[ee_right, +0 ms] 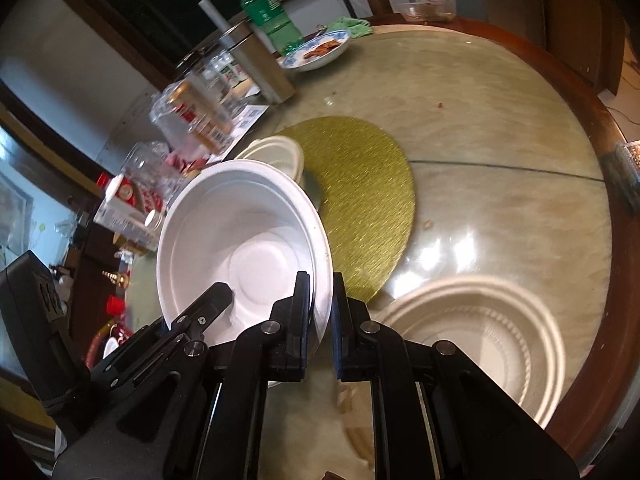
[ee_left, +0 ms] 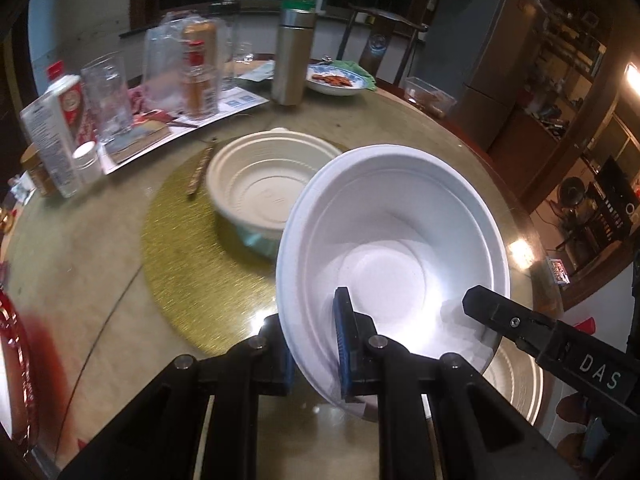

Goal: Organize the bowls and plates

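A white bowl (ee_left: 394, 240) hangs tilted above the round table, held from two sides. My left gripper (ee_left: 316, 344) is shut on its near left rim, blue pads on either side of the wall. My right gripper (ee_right: 320, 292) is shut on the opposite rim of the white bowl (ee_right: 240, 248). Each gripper shows in the other's view: the right gripper (ee_left: 480, 304) at the bowl's right edge, the left gripper (ee_right: 216, 296) at its lower left. A cream bowl (ee_left: 264, 188) sits on the gold mat (ee_left: 180, 264). A cream plate (ee_right: 476, 344) lies on the table beneath.
At the table's far side stand a steel flask (ee_left: 292, 60), a green bottle (ee_right: 268, 12), drinking glasses (ee_left: 108, 96), a boxed bottle (ee_left: 52, 132) and a blue-patterned dish of food (ee_left: 336, 80). A clear plastic tub (ee_left: 428, 96) sits near the wooden table edge (ee_right: 600, 128).
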